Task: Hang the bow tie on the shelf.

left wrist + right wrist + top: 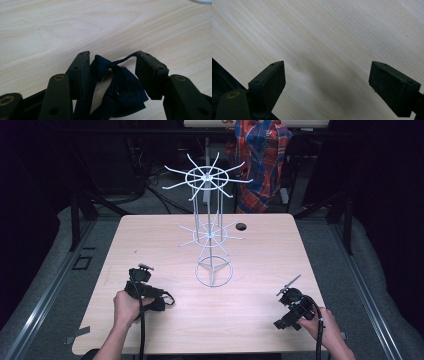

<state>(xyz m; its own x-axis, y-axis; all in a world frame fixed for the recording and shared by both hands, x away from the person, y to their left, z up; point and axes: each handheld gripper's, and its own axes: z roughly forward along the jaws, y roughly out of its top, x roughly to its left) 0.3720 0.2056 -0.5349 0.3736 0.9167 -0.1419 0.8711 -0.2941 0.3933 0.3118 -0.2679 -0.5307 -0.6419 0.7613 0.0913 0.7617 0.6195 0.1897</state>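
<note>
The left gripper [112,63] sits low over the table [260,265] with its jaws partly spread, and a small piece of dark navy cloth [117,92] lies bunched between them. A thin twisted strand of that cloth runs up to the tip of the right-hand jaw as the left gripper view shows it, and a knotted lump rests just beside the other jaw. Whether either pad already presses on the fabric I cannot tell; the gap looks too wide for a firm pinch.

The step in hand looks like taking hold of the cloth. To do it well, close on the thick knotted part just ahead of the jaws, not on the thin strand at the tip, which could slip out. Keep the jaws low so the lower folds come along too, then close fully before lifting straight up.

The right gripper [327,82] hangs over bare wood with its jaws spread wide and nothing between them; it is well apart from the cloth, off to the left gripper's right. The white wire rack [210,227] stands ahead of both grippers, beyond the cloth, and its hooks seem the likely goal, so lift with enough height to clear its ring base
</note>
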